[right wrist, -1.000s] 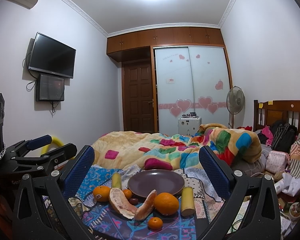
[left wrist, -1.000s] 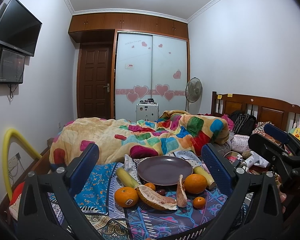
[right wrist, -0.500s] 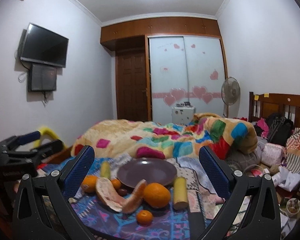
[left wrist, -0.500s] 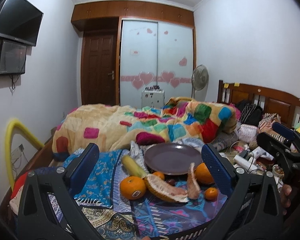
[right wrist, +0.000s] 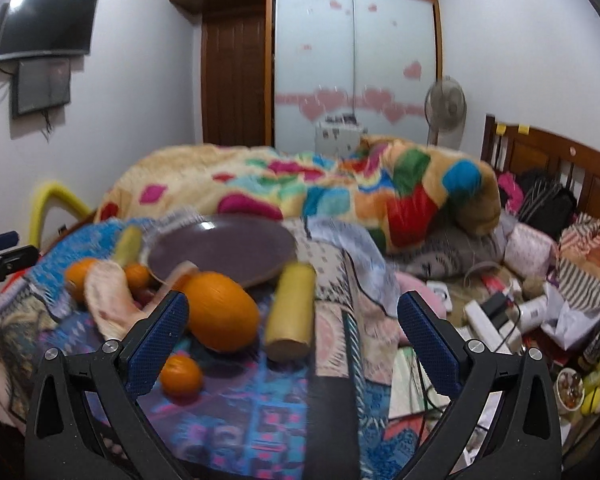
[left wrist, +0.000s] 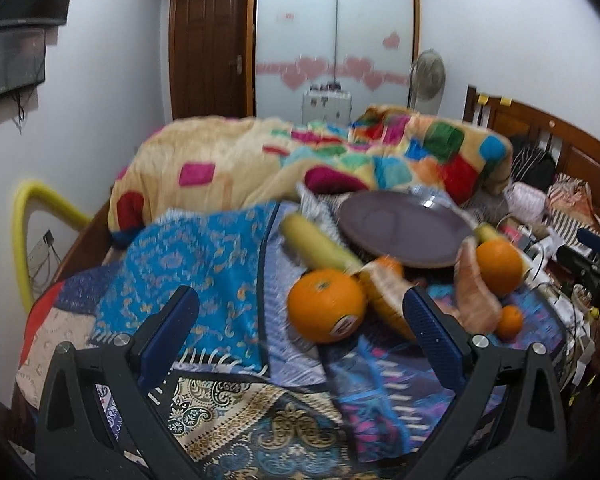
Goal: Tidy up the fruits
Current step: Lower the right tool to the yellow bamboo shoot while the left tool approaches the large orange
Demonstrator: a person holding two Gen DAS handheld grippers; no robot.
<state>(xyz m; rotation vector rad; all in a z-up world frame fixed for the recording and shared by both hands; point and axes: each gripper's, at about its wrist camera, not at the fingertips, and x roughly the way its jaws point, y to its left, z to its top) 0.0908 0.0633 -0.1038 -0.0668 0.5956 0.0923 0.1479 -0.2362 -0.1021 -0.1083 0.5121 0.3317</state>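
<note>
A purple plate (left wrist: 404,232) (right wrist: 224,248) lies on patterned cloths on the bed, empty. Around its near side lie a big orange with a sticker (left wrist: 326,310), a second big orange (left wrist: 499,265) (right wrist: 220,316), pomelo pieces (left wrist: 474,300) (right wrist: 108,300), two yellow cylinders (left wrist: 316,242) (right wrist: 292,316) and a small tangerine (left wrist: 509,322) (right wrist: 181,374). My left gripper (left wrist: 300,336) is open, just short of the stickered orange. My right gripper (right wrist: 292,336) is open, near the yellow cylinder and the second orange.
A colourful quilt (left wrist: 300,160) is heaped behind the plate. Clutter of boxes, cables and bags (right wrist: 520,312) fills the bed's right side by the wooden headboard (right wrist: 560,160). A yellow tube (left wrist: 24,240) stands at the left wall.
Both grippers have moved forward and tilted down toward the fruit, which now looms much larger. Both stay open and empty. The views are motion-blurred.
</note>
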